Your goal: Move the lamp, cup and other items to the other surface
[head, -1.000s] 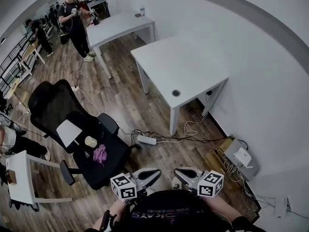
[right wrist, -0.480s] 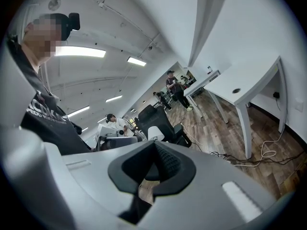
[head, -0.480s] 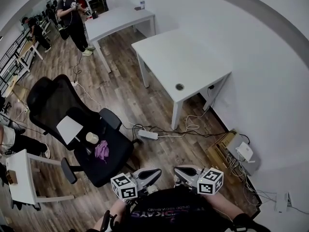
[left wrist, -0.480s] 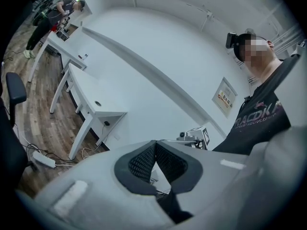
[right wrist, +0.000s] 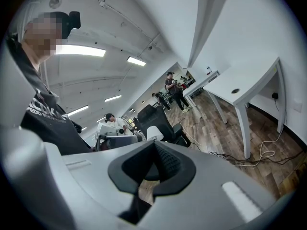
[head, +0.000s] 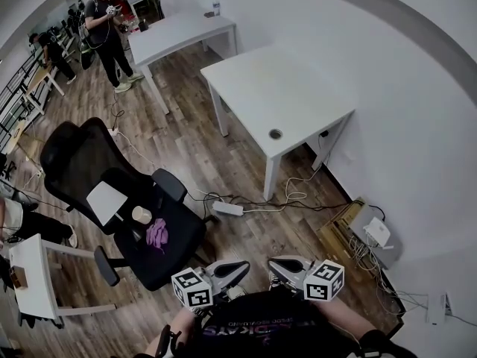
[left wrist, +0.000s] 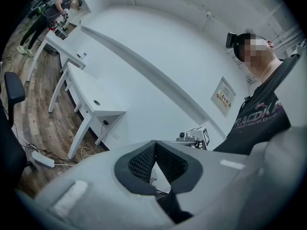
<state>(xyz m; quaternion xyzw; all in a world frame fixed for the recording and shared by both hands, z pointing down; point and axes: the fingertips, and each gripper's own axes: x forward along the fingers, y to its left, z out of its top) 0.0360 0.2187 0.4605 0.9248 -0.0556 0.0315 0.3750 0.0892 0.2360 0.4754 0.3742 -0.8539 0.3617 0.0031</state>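
Observation:
A black office chair stands on the wood floor at the left. On its seat lie a flat white lamp part, a small pale cup and a purple cloth. The white table stands bare to the right of it, by the wall. My left gripper and right gripper hover side by side close to my chest, well short of the chair. Both are shut and hold nothing. The left gripper's tips meet, and so do those of the right gripper, beyond which the chair shows.
A power strip with cables lies on the floor between chair and table. More cables and a box sit by the wall. A second white table and a standing person are at the back. A small desk is at the left.
Both grippers stay shut and almost still. The head view has drifted slightly, and the person at the back has stepped a little to the left.

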